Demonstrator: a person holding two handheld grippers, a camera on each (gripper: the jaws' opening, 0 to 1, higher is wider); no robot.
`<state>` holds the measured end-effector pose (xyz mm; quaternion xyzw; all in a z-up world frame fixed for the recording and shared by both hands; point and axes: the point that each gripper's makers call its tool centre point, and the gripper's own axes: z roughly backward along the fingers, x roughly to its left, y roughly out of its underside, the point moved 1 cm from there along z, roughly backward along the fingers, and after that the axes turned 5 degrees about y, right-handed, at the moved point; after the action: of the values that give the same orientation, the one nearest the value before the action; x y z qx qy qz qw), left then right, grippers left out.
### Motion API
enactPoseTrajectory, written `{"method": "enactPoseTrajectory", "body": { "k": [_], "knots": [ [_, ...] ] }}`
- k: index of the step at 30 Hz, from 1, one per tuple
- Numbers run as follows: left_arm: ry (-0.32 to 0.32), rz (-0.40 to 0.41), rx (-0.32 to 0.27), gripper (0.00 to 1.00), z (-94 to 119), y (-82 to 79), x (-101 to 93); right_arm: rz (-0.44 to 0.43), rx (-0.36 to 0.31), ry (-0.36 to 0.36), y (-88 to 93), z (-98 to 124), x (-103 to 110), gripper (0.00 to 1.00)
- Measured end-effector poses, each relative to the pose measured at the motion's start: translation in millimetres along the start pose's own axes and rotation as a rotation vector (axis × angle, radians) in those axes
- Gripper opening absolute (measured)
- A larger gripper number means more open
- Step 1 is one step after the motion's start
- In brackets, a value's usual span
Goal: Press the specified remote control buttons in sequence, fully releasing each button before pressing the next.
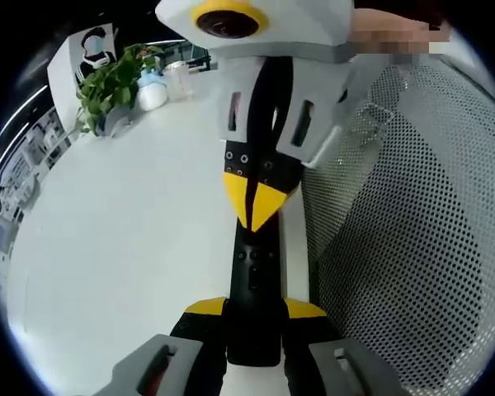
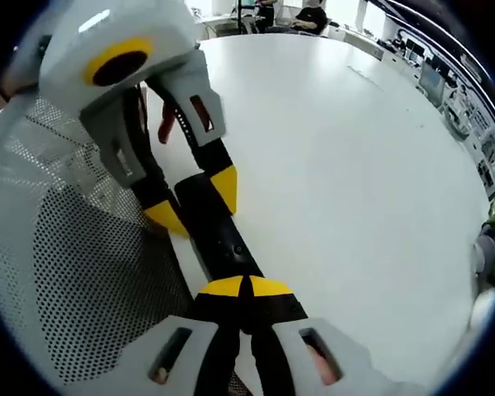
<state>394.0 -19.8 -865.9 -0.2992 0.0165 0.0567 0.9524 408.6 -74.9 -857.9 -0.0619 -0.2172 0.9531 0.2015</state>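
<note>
Remote control (image 1: 253,280) on table (image 1: 132,247) — mesh basket (image 1: 412,247) seemingly beside it.

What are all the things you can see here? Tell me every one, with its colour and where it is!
remote control: one, black, lying on the table between the two tools.
table: one, white, under everything.
mesh basket: one, white with small holes, beside the remote control.
potted plant: one, green, at the far edge of the table.
bottle: one, white, next to the potted plant.
clear jar: one, see-through, beside the bottle.
left tool: one, grey with yellow tips, shut on the sides of the remote control at one end.
right tool: one, grey with yellow tips, closed, tips on the remote control at the other end.
</note>
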Motion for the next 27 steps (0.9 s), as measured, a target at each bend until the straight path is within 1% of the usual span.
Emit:
{"method": "enactPoseTrajectory", "body": {
  "k": [2, 5, 11, 12, 15, 20, 27],
  "knots": [
    [0.001, 0.004, -0.003, 0.24, -0.1, 0.2, 0.1, -0.026, -0.006, -0.008, 0.1, -0.1, -0.1, 0.0],
    [0.0, 0.008, -0.007, 0.24, 0.2, -0.1, -0.2, -0.042, -0.012, -0.013, 0.1, 0.3, 0.3, 0.0],
    [0.0, 0.009, -0.009, 0.24, -0.2, 0.0, 0.2, -0.031, -0.015, -0.015, -0.3, 0.1, 0.7, 0.0],
    [0.001, 0.008, -0.009, 0.24, -0.2, -0.1, 0.1, -0.025, -0.001, -0.017, -1.3, 0.1, 0.8, 0.0],
    [0.001, 0.004, -0.008, 0.24, -0.1, -0.3, -0.3, -0.045, 0.024, -0.018, -1.7, -0.6, -0.2, 0.0],
    [0.004, -0.007, -0.007, 0.24, -0.3, -0.5, -0.1, -0.075, 0.018, -0.028, -0.8, 0.0, -0.8, 0.0],
    [0.005, -0.021, -0.004, 0.24, -0.4, -0.9, -0.6, -0.055, 0.016, -0.021, -1.7, -0.1, -0.8, 0.0]
  ]
}}
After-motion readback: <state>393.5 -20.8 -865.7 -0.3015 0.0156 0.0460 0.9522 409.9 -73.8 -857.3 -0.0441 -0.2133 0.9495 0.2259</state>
